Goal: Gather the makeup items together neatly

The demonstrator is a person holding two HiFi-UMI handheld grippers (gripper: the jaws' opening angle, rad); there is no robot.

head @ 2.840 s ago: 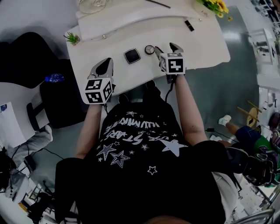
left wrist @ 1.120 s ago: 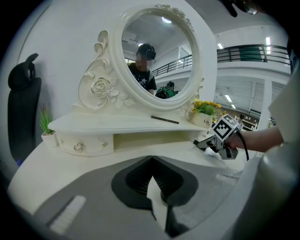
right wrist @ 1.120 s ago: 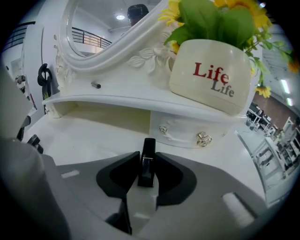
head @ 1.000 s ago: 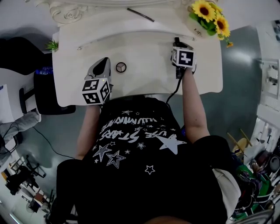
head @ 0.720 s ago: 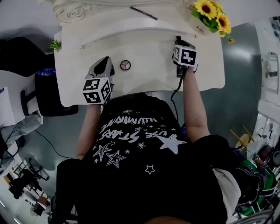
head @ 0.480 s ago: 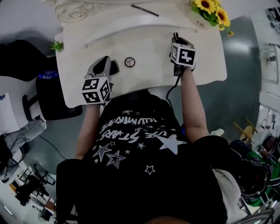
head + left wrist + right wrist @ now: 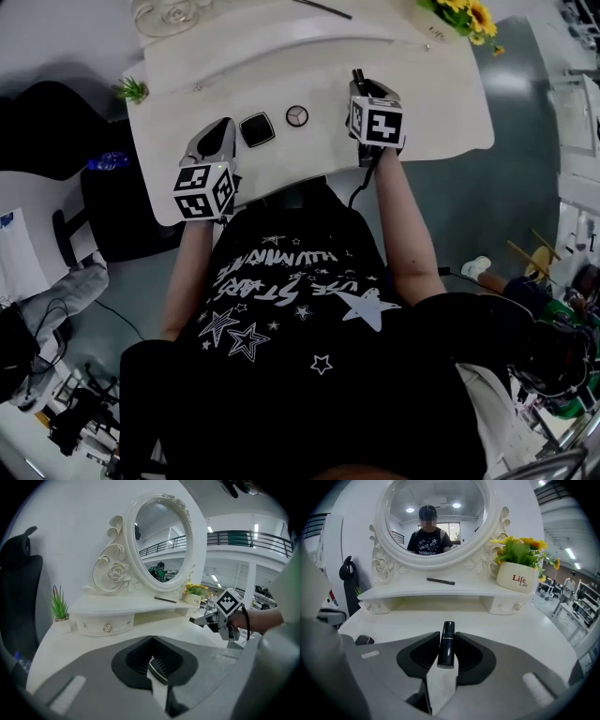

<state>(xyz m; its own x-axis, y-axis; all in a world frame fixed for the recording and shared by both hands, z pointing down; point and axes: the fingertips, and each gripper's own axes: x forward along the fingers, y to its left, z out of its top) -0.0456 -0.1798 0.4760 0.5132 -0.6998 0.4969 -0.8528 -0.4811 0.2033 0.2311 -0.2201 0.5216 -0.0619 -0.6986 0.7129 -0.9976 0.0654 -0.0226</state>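
Black lipstick tube (image 7: 446,652): pinched in the narrow jaws of the right hand-held gripper (image 7: 447,634), over the table (image 7: 422,103), right of the square compact (image 7: 257,128). Round compact (image 7: 297,115) just right of it. Left hand-held gripper (image 7: 151,640) closed, empty, to its left. Best lay the tube beside the round compact; release low, or it may roll.

two compacts (image 7: 257,128) (image 7: 297,115), one lipstick (image 7: 446,644), one pencil (image 7: 440,581)
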